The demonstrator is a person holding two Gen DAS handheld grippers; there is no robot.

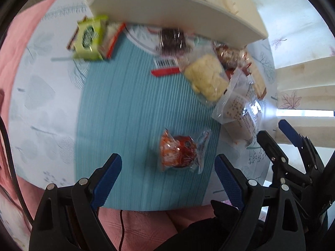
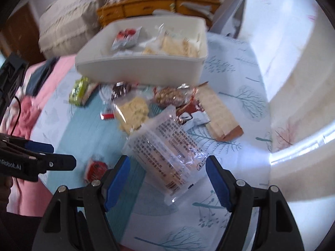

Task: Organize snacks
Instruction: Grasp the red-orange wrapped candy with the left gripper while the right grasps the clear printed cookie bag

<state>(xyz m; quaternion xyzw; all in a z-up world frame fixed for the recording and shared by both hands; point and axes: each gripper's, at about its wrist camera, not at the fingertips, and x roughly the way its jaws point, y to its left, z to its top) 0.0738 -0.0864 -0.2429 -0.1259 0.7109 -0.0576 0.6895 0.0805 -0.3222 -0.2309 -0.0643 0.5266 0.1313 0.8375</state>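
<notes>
Jaws wide above red snack [image 1: 181, 151]

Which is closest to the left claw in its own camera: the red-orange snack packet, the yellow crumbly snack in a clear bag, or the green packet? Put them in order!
1. The red-orange snack packet, just ahead of the open left claw, on the teal mat.
2. The yellow crumbly snack in a clear bag, farther up, to the right.
3. The green packet, farthest, upper left beside the white bin.

Left claw [image 1: 168, 181] open above red snack packet [image 1: 182, 151]
</notes>
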